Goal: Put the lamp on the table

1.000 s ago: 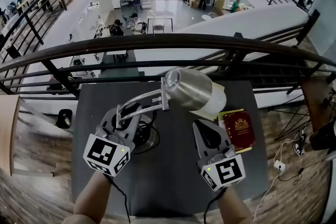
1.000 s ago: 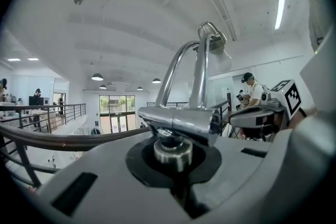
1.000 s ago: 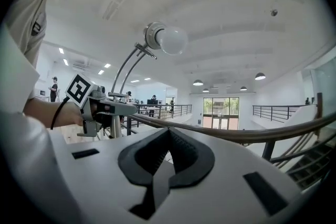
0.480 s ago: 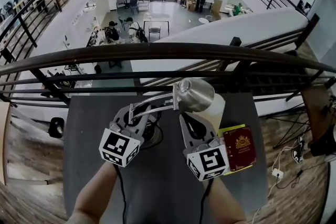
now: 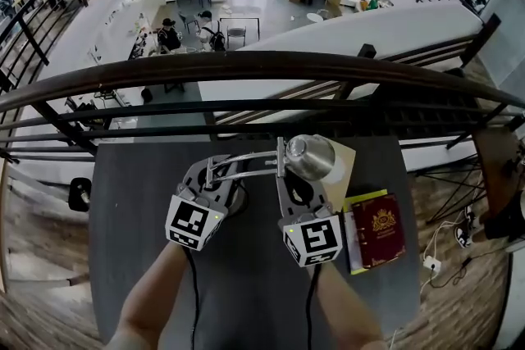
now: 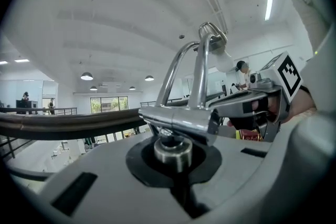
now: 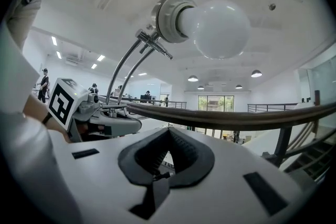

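The lamp has a silver shade, two curved chrome arms and a white bulb. It hangs low over the far middle of the dark grey table. My left gripper is shut on the chrome stem at the foot of the lamp, which sits in the black pads of my left gripper. My right gripper is just right of it, under the shade. In its own view my right gripper is shut, with the bulb above it and not touching. Whether anything sits between its pads is unclear.
A dark red book lies on a yellow sheet at the table's right side. A pale tan object lies next to the shade. A dark railing runs behind the table's far edge, with an open hall far below it.
Both grippers and the lamp have moved toward the table's far side and sunk lower. The right gripper now sits closer to the left one, beside the book.
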